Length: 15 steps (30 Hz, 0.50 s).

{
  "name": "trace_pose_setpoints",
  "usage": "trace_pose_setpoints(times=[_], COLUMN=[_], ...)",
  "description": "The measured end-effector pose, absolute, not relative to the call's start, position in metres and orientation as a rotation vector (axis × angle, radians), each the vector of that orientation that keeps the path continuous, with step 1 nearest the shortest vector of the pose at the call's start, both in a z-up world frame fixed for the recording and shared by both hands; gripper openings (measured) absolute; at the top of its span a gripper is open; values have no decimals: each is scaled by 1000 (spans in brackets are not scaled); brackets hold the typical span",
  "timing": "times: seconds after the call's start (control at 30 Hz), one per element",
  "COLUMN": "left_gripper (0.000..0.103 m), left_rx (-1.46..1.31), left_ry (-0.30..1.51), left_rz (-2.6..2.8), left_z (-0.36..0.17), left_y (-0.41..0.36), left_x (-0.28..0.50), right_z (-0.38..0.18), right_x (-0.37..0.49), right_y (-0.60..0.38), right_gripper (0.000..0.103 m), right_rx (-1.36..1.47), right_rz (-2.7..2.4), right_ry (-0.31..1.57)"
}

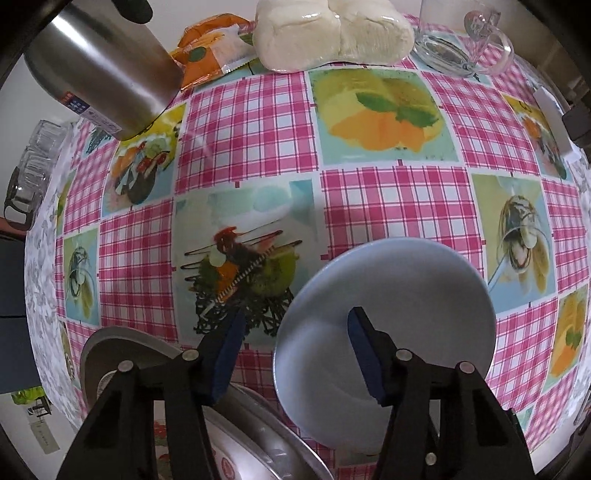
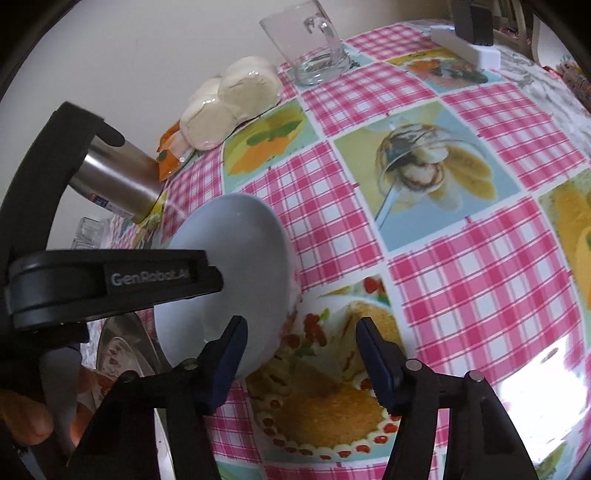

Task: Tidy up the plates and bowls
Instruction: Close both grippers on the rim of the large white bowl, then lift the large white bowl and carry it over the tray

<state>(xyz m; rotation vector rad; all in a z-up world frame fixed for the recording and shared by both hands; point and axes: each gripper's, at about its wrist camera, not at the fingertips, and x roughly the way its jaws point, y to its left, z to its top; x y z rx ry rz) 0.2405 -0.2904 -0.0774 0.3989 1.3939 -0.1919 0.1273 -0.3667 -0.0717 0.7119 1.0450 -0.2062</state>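
A pale blue bowl (image 1: 399, 295) rests on the pink checked tablecloth. My left gripper (image 1: 295, 354) is open around the bowl's left rim, its right finger inside the bowl and its left finger outside. Steel plates (image 1: 258, 428) lie stacked below the left finger. In the right wrist view the same bowl (image 2: 236, 251) shows at the left, with the left gripper's black body over it. My right gripper (image 2: 301, 354) is open and empty just right of the bowl, above the cloth. A steel plate (image 2: 122, 343) shows partly behind the bowl.
A steel flask (image 1: 103, 70) stands at the back left, beside an orange packet (image 1: 207, 48) and wrapped white buns (image 1: 332, 33). A glass mug (image 2: 310, 48) and a white block (image 2: 465, 46) stand at the far edge. Glassware (image 1: 33, 162) sits far left.
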Motion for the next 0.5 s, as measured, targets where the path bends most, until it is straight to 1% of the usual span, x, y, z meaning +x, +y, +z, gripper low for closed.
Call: trace_pose_setpoints(times=[0.07, 0.17, 0.2, 0.23, 0.27, 0.3, 0.33, 0.4, 0.5], left_gripper=[59, 59, 57, 54, 44, 41, 40, 39, 34], left_rx=[400, 414, 415, 414, 401, 381, 380, 388, 371], left_ry=[1394, 1393, 1389, 1387, 1391, 1397, 1394, 1385, 1374], left_rz=[-194, -200, -203, -208, -225, -239, -242, -250, -271], left_z=[-80, -82, -82, -82, -81, -81, -81, -81, -82], left_y=[-292, -295, -296, -296, -297, -297, -297, -298, -297], left_x=[240, 238, 238, 237, 237, 237, 237, 236, 235], right_z=[-73, -75, -75, -75, -75, -76, -76, -76, -77], right_x=[129, 131, 131, 131, 131, 133, 133, 132, 129], right_y=[-365, -363, -362, -362, -361, -360, -360, -361, -364], right_gripper=[57, 53, 51, 45, 41, 39, 32, 32, 31], right_rx=[720, 735, 734, 739, 748, 760, 769, 790, 807], right_rz=[-198, -186, -181, -174, -164, -153, -145, -137, -144], right_ry=[1042, 1036, 1033, 1024, 1016, 1007, 1001, 989, 977])
